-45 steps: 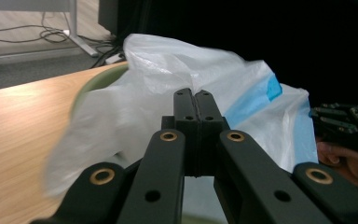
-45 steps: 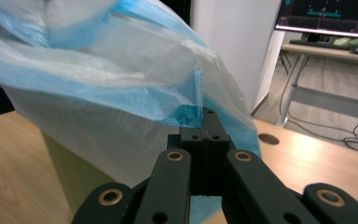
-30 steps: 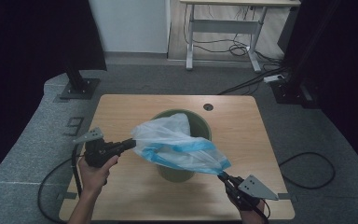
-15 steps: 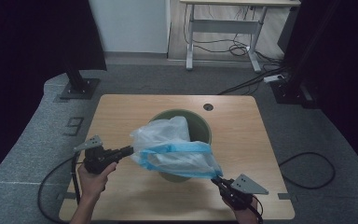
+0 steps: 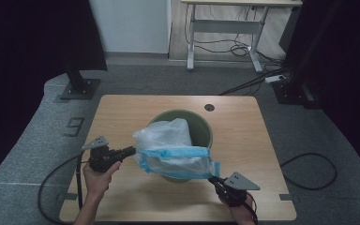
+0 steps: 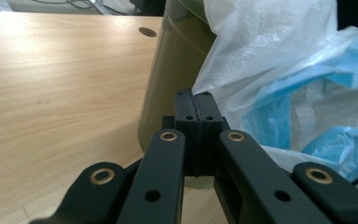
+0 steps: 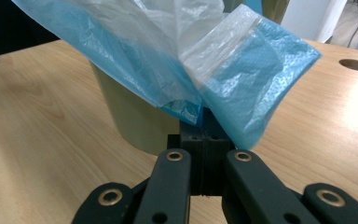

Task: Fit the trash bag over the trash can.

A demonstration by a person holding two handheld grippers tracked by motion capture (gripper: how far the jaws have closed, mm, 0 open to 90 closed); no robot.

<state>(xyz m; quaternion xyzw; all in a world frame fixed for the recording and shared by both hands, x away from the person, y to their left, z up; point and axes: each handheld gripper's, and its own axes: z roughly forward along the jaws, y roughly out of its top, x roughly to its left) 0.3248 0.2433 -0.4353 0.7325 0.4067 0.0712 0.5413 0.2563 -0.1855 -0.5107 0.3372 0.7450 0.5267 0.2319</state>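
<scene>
Blue-and-white plastic bag (image 5: 176,152) now lower over green bin (image 5: 201,129), centre frame | left gripper (image 5: 130,151), right gripper (image 5: 214,179): jaws clamped on bag edges | lining underway

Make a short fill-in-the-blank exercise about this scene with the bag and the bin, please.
1. The plastic bag has a ____ border.
2. The green bin stands on a ____ table.
3. The left gripper and the right gripper are both ____ on the bag's edge.

Missing words: blue; wooden; shut
</scene>
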